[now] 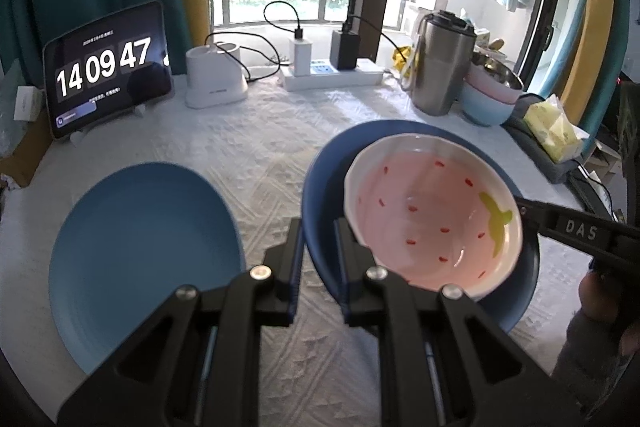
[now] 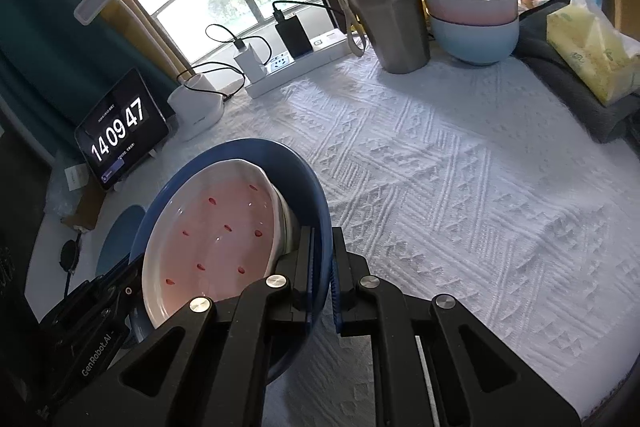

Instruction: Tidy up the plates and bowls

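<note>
A dark blue bowl [image 1: 324,187] [image 2: 304,183] carries a white dish [image 1: 432,211] [image 2: 224,231] with a pink inside and red strawberry specks. My left gripper [image 1: 318,227] is shut on the bowl's near rim; in the right wrist view it [image 2: 132,267] shows at the lower left. My right gripper [image 2: 322,239] is shut on the opposite rim and enters the left wrist view from the right [image 1: 520,205]. A light blue plate [image 1: 148,239] [image 2: 120,239] lies flat on the white cloth to the left of the bowl.
At the back stand a tablet clock [image 1: 108,71], a white lamp base [image 1: 216,79], a power strip [image 1: 332,75] with chargers, and a steel tumbler [image 2: 384,3]. Stacked pink and pale blue bowls [image 2: 472,23] and a tissue pack [image 2: 592,51] sit at the back right.
</note>
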Action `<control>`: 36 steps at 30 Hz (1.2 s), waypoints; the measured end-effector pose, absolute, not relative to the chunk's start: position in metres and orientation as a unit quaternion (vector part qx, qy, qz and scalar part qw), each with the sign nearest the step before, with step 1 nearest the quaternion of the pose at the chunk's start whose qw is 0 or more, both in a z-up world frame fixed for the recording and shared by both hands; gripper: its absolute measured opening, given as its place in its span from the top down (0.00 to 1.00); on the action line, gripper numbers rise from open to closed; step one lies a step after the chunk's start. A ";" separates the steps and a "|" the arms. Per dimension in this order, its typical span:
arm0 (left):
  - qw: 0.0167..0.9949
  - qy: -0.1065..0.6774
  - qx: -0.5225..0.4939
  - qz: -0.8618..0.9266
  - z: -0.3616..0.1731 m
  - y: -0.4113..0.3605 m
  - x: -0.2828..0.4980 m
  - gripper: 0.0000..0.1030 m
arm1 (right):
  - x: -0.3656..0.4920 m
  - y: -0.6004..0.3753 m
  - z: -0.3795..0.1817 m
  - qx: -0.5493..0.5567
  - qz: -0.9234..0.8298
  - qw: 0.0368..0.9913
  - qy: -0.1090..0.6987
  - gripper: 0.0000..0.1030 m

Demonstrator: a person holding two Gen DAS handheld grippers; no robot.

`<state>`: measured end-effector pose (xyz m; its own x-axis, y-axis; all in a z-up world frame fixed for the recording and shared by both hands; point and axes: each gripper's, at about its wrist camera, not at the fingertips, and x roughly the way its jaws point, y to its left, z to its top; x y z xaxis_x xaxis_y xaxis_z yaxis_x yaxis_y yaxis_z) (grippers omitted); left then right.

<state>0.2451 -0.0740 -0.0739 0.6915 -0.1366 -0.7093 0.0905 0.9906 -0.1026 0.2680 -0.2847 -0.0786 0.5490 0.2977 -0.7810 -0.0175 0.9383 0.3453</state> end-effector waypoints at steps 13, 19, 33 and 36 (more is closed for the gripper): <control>0.926 0.372 -0.036 -0.061 -0.057 -0.068 0.236 0.87 | 0.263 -0.280 -0.061 0.145 0.097 0.875 0.452 0.90; 0.928 0.366 -0.040 -0.060 -0.051 -0.062 0.231 0.87 | 0.262 -0.274 -0.054 0.141 0.099 0.877 0.448 0.90; 0.932 0.355 -0.052 -0.049 -0.040 -0.041 0.224 0.87 | 0.260 -0.252 -0.040 0.131 0.112 0.882 0.439 0.90; 0.933 0.354 -0.055 -0.048 -0.038 -0.036 0.225 0.87 | 0.260 -0.248 -0.038 0.129 0.113 0.883 0.438 0.90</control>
